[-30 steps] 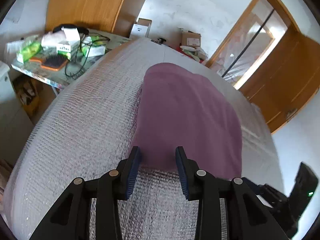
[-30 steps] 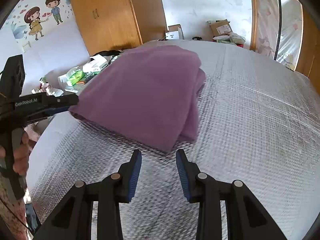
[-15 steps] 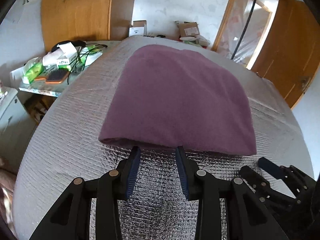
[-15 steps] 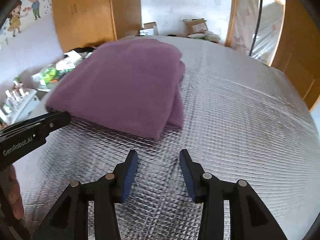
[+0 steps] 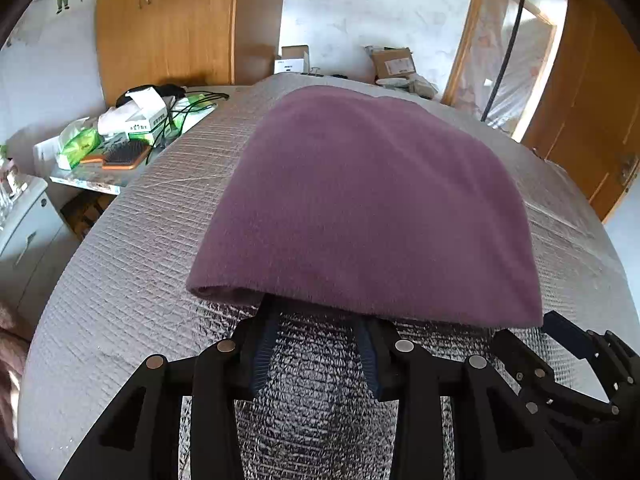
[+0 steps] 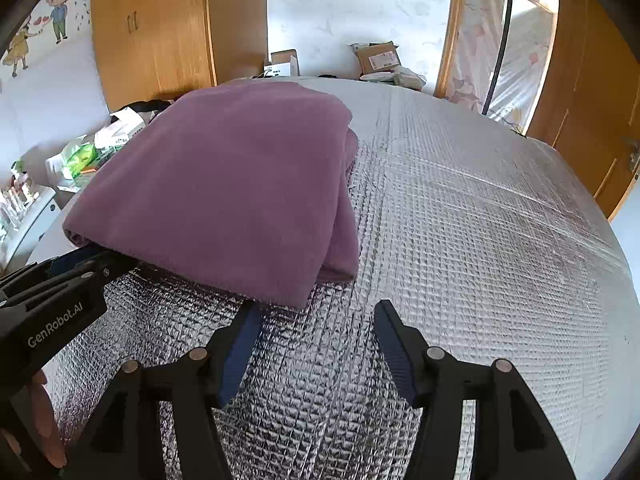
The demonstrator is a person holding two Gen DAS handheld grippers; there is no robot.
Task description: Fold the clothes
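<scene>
Cloth (image 5: 368,208), purple and folded into a thick rectangle, lies flat on the silver quilted mat (image 6: 480,240), toward the mat's left edge, its near hem just short of both grippers. The left gripper (image 5: 316,320) points down at that near hem; its fingertips sit under the overhanging fold, jaws apart, their tips hidden by the fabric, so whether the pads touch the cloth cannot be told. The right gripper (image 6: 316,312) hovers at the cloth's near right corner, its jaws having just been opening and now spread wide, with only bare mat between them; the left finger's tip lies just under the corner's edge. A hand (image 6: 44,420) holds the left gripper's handle. Beyond the mat's left edge stands a side table (image 5: 86,184) cluttered with packets, cables and a hairbrush (image 5: 124,157).
</scene>
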